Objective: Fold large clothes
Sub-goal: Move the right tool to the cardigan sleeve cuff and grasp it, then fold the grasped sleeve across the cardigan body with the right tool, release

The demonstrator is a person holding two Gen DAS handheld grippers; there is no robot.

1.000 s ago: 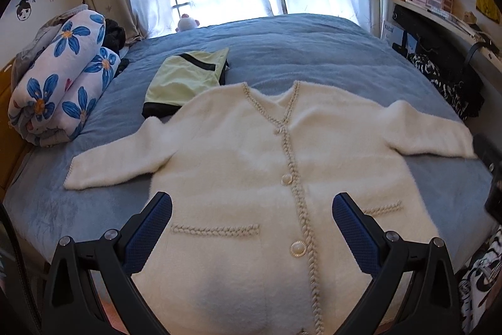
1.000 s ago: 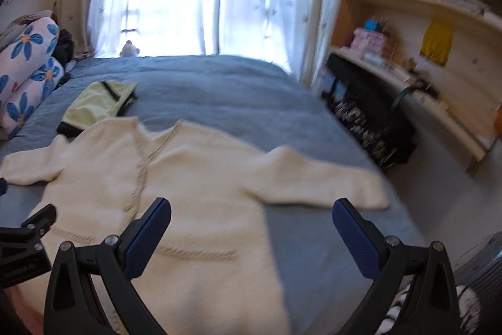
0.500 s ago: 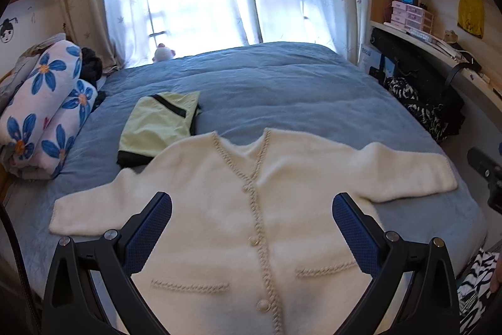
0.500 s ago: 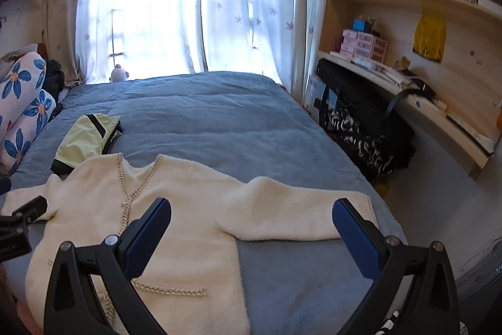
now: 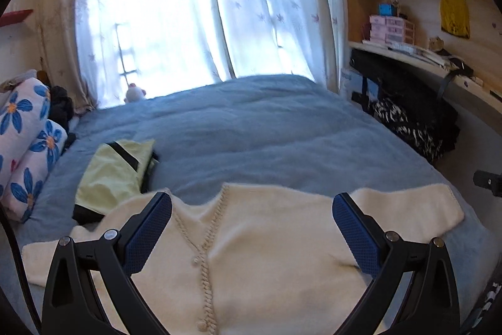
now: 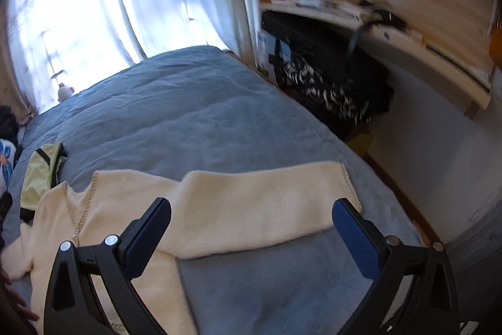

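The cream fuzzy knit cardigan [image 5: 266,266] lies flat, front up, on the blue-grey bed cover [image 5: 266,131], w/ its hem toward the person and its neckline toward the window. Its body runs lengthwise away from the tools; the two sleeves stretch out sideways, across the bed.

The sleeve on the person's right [image 6: 257,203] lies straight out toward the bed's edge, its cuff ending just short of that edge. It sits directly ahead of and below the right tool [image 6: 251,237], between the tool's two blue pads, so the right tool is the nearer one for that sleeve. The left tool [image 5: 251,237] is centred over the chest, approx. on the braided button placket [image 5: 205,269], w/ the other sleeve off to its left.

Both tools have their fingers spread wide, holding nothing, not touching the fabric.

The cardigan looks soft, thick and plushy, unwrinkled, buttoned shut, w/ a V-neck edged in braid. No fold is made yet. A folded pale-green garment w/ black trim [image 5: 113,178] lies just beside the left shoulder, touching or slightly under it; hard to tell which.
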